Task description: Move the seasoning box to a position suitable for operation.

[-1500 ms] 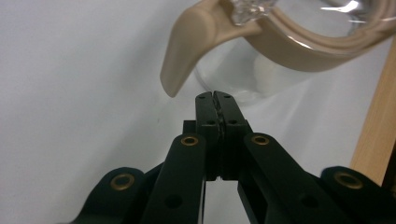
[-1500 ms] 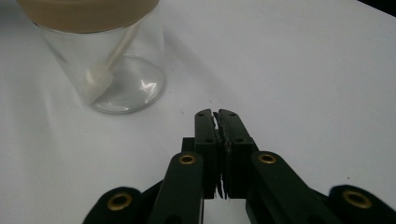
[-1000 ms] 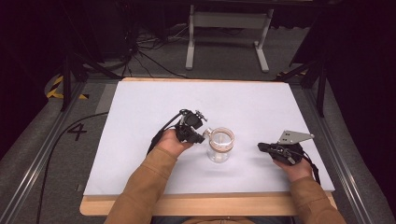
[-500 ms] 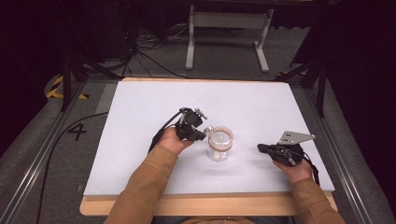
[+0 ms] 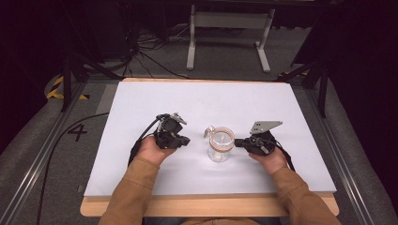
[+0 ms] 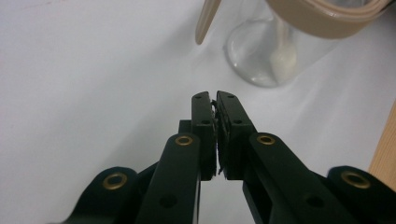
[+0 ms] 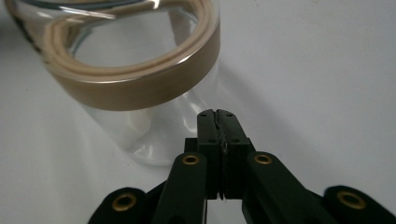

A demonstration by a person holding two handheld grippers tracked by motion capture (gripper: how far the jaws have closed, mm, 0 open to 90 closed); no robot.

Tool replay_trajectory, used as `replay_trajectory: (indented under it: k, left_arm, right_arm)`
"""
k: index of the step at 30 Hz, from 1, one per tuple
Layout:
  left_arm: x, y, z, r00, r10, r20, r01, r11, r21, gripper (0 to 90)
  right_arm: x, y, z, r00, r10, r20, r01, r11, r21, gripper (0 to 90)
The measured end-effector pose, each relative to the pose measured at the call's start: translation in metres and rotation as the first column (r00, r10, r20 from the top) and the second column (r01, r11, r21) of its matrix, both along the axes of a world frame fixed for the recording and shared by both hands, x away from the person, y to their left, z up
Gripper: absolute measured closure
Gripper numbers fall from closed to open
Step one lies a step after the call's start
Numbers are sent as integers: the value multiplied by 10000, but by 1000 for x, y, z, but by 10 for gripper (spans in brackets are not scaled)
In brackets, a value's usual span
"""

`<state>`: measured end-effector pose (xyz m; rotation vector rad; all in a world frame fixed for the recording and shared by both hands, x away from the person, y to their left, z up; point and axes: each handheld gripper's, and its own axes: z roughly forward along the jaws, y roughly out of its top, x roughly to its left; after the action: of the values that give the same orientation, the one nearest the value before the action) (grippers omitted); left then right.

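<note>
At the middle of the white desk, a touch toward six o'clock, stands a clear glass jar with a tan band round its mouth and a tan tab jutting toward ten o'clock. The white top lies on a wooden board whose edge shows at six o'clock. Around it runs grey carpet; a floor marking "4" sits at nine o'clock, black cables trail at ten and eleven o'clock, and a grey metal stand rises at twelve.

The left tool lies at nine o'clock of the jar, well apart from it, its jaws a narrow slit with nothing between them; they have just been opening slightly. In the left gripper view the jar's base is ahead at one o'clock. The right tool is at three o'clock of the jar, just beside the glass, jaws pressed together and empty; in the right gripper view its tips sit close under the band.

A second ago the left tool was up against the jar and the right one well away; now the left is drawn off and the right has come in. The jar stands where it stood.
</note>
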<state>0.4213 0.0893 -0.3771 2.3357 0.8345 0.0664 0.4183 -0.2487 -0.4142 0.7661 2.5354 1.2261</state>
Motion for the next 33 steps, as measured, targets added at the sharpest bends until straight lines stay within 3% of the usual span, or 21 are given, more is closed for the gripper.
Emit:
replay_trajectory:
  k: [3, 12, 21, 33]
  left_arm:
    - [-2, 6, -1, 9999, 146, -50, -145, 9999, 71, 864]
    - [1, 9, -1, 9996, 262, 39, -262, 9996, -142, 865]
    - [8, 3, -2, 9999, 163, 10, -163, 9996, -223, 863]
    - [15, -1, -2, 10000, 4, -91, -7, 9992, -402, 855]
  right_arm:
    - [5, 4, -4, 9998, 113, 133, -110, 9996, -274, 892]
    - [3, 7, -4, 9999, 16, 112, -13, 9995, -324, 894]
    - [-12, 18, -3, 9990, 456, -10, -456, 9975, -536, 894]
    - [-34, 43, -3, 9900, 1412, -37, -1411, 9874, -716, 893]
